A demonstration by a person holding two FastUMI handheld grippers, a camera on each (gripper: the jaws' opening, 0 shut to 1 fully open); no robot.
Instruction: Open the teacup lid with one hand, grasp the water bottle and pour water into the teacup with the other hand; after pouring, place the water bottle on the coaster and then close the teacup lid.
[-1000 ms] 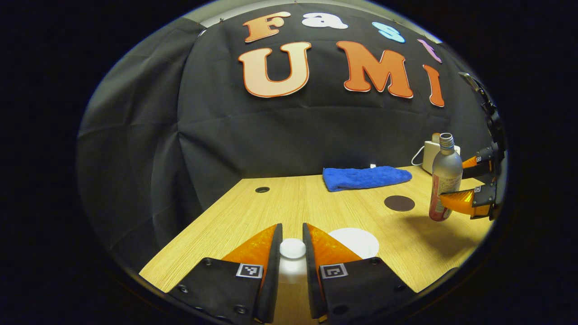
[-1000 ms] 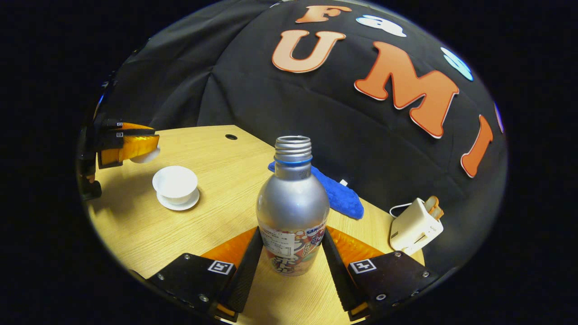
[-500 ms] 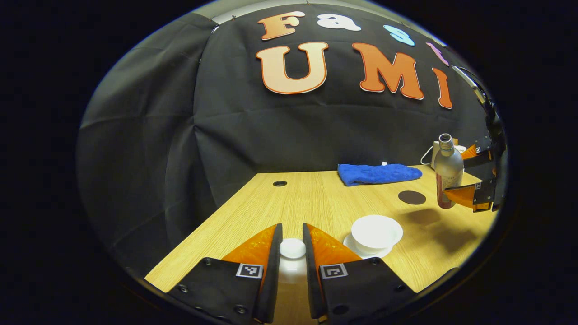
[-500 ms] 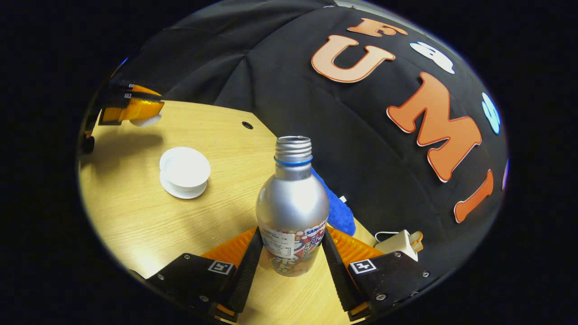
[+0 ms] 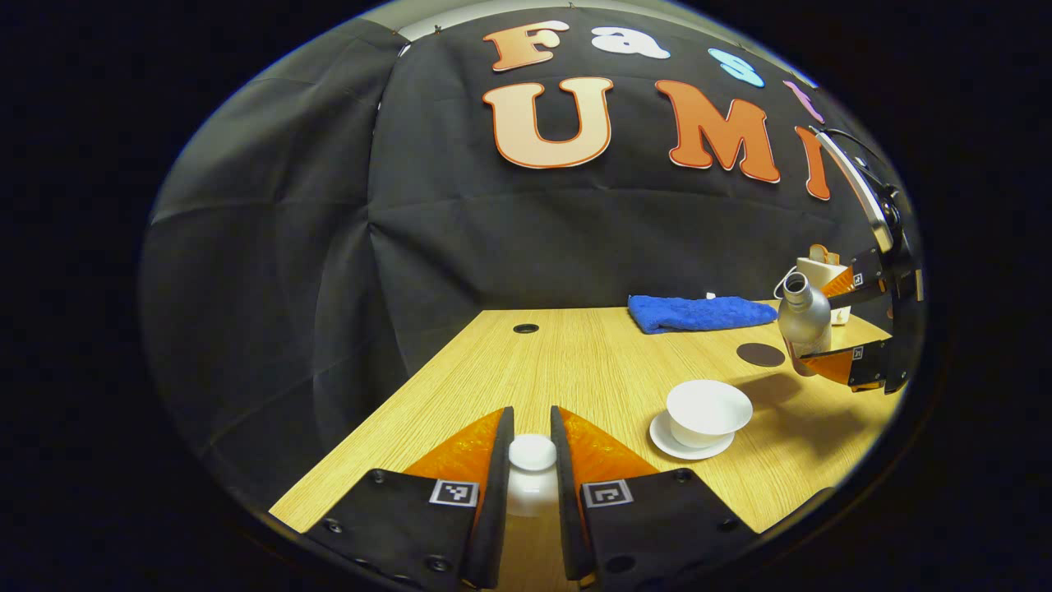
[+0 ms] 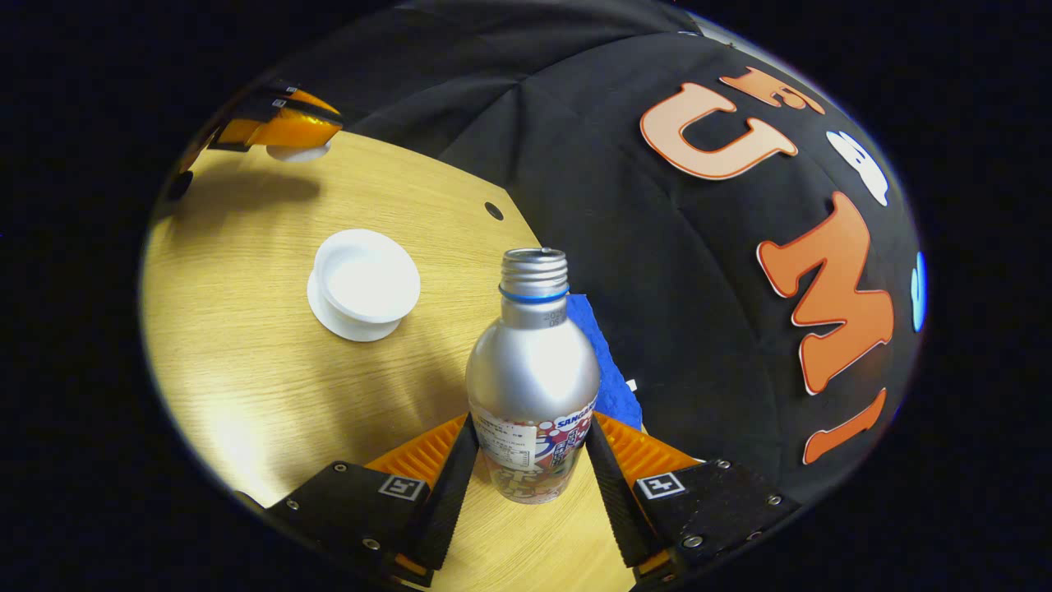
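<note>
In the left gripper view my left gripper is shut on the white knob of the teacup lid, held above the table. The open white teacup sits on its saucer to the right. Farther right, the other gripper holds the silver water bottle in the air, tilted toward the cup. The dark round coaster lies behind the cup. In the right gripper view my right gripper is shut on the bottle, capless. The teacup sits upper left, the left gripper with the lid beyond.
A blue folded cloth lies at the back of the wooden table, also seen behind the bottle as the cloth. A small white toaster stands at the back right. A cable hole is in the tabletop.
The right gripper has lifted and tilted the bottle toward the teacup. The left gripper has drawn back to the left with the lid, so the cup shows farther right.
</note>
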